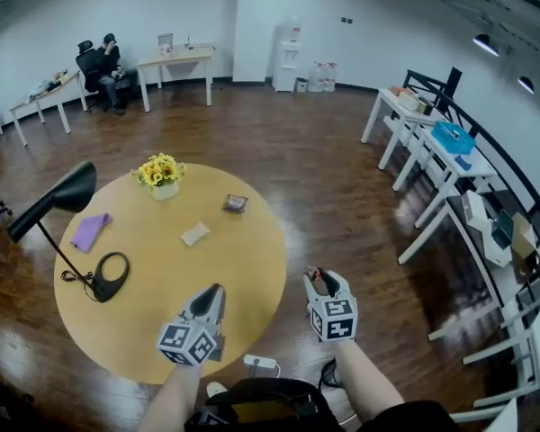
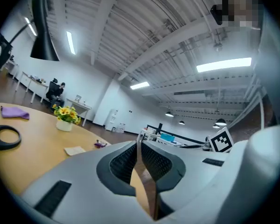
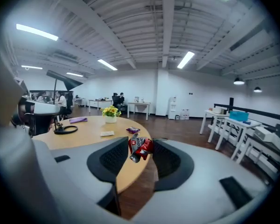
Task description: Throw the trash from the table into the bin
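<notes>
Right gripper view: we hold a red wrapper (image 3: pixel 141 148) clamped in the right gripper (image 1: pixel 322 280), clear of the table (image 1: pixel 252 268), bound for a bin not in sight; our left gripper (image 1: pixel 214 292) sits closed and empty.

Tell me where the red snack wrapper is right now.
The red snack wrapper is pinched in the right gripper; in the head view it hangs just past the right edge of the round table, above the wooden floor.
</notes>
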A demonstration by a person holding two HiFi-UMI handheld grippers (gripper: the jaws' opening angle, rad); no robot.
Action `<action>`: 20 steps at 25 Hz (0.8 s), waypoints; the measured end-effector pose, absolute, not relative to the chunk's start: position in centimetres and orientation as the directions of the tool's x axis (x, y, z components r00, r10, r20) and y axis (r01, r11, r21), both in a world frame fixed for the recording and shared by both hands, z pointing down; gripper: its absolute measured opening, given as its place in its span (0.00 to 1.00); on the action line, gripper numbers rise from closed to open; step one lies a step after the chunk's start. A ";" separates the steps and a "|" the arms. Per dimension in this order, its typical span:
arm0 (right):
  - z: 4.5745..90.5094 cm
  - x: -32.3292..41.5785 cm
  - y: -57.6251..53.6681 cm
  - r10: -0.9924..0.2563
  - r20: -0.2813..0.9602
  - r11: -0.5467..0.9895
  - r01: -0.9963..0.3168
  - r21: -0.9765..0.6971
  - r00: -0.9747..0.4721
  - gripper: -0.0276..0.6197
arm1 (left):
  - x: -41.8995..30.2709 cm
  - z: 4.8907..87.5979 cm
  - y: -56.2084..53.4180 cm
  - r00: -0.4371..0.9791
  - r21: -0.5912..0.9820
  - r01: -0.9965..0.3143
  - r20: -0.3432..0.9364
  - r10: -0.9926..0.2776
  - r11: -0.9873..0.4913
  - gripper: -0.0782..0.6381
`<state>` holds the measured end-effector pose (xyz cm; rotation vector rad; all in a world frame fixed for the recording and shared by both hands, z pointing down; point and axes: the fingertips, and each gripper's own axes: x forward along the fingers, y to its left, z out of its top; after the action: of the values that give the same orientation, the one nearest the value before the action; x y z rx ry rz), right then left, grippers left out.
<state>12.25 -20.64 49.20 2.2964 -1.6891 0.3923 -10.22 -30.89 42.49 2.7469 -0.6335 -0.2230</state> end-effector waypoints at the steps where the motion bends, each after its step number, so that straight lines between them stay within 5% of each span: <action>1: 48.8 13.9 -18.6 -0.877 0.356 -0.325 -0.944 0.052 0.321 0.31 | -8.2 42.2 -29.8 0.905 0.330 -0.368 -0.087 -0.416 -0.869 0.15; 20: 47.7 29.3 12.7 -0.556 0.262 -0.816 -0.579 0.011 0.789 0.30 | 19.4 41.9 -6.9 0.971 0.307 0.236 -0.101 0.215 -0.922 0.15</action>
<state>29.32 12.73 47.73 2.8847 -0.9170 0.3797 19.36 -6.94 41.89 2.7985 0.3284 -0.0938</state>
